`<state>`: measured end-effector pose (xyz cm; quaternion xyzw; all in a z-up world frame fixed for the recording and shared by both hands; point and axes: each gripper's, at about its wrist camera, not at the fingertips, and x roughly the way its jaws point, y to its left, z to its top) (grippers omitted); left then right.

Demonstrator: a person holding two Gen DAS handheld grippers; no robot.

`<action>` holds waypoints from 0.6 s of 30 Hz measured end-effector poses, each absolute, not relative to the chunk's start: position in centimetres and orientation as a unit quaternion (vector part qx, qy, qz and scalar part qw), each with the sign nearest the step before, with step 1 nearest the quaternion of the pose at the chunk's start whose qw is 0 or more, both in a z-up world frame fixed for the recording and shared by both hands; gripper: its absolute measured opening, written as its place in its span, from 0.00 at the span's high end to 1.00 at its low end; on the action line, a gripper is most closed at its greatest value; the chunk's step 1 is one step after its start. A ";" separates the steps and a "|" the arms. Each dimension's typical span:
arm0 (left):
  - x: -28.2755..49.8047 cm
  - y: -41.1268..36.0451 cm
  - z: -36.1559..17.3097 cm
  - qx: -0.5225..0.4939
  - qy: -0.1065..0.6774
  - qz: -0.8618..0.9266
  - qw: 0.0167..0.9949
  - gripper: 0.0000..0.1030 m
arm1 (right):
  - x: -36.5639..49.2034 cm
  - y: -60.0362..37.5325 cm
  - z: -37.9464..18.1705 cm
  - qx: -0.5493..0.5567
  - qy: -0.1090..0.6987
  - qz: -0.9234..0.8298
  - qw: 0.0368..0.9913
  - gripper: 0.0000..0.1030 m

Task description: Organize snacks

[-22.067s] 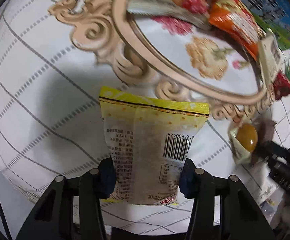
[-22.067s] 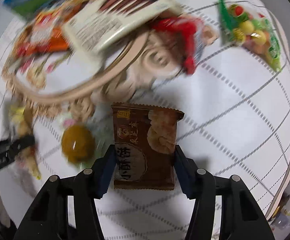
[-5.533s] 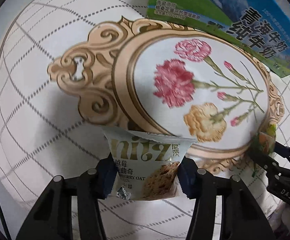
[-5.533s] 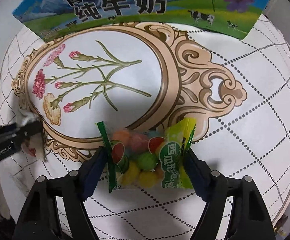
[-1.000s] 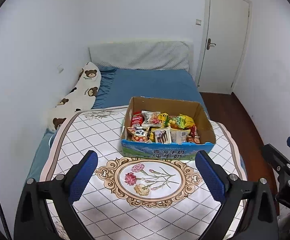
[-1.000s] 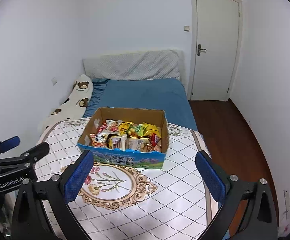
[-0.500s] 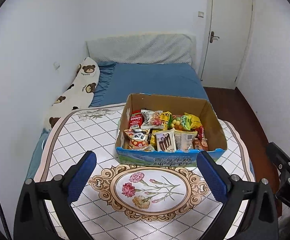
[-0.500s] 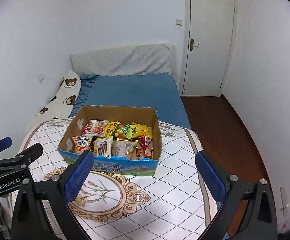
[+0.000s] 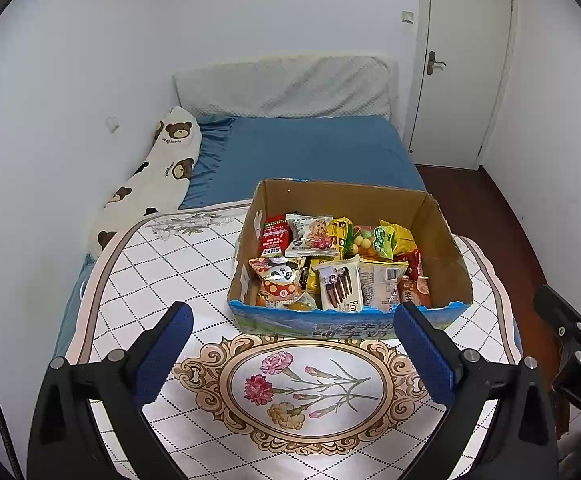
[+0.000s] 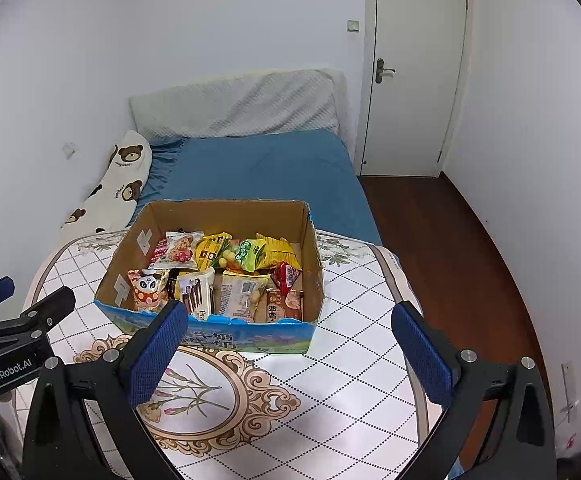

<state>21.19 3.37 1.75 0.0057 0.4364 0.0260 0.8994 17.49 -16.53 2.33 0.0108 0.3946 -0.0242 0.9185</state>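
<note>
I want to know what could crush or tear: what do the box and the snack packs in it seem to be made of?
Box: cardboard, it seems; matte brown inner walls, ragged cut rim, printed blue outside.
Snack packs: likely thin plastic film; glossy printed wrappers with crimped ends, one partly clear over round candies.

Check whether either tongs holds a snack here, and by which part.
Nothing is held: left tongs and right tongs are both open and empty above the table.

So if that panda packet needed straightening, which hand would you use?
Probably the left. The panda packet sits at the box's front-left corner, nearer the open left gripper. The open right gripper would have to reach across.
</note>
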 end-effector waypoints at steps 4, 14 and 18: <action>21.5 3.3 1.6 0.005 0.439 0.023 0.898 0.00 | 17.7 -16.5 2.2 0.009 0.396 -0.026 0.918 0.00; 21.4 3.1 1.6 0.010 0.437 0.019 0.899 0.00 | 17.8 -16.8 2.0 0.008 0.396 -0.028 0.918 0.00; 21.2 3.0 1.5 0.011 0.436 0.019 0.900 0.00 | 17.8 -16.8 2.0 0.008 0.397 -0.027 0.917 0.00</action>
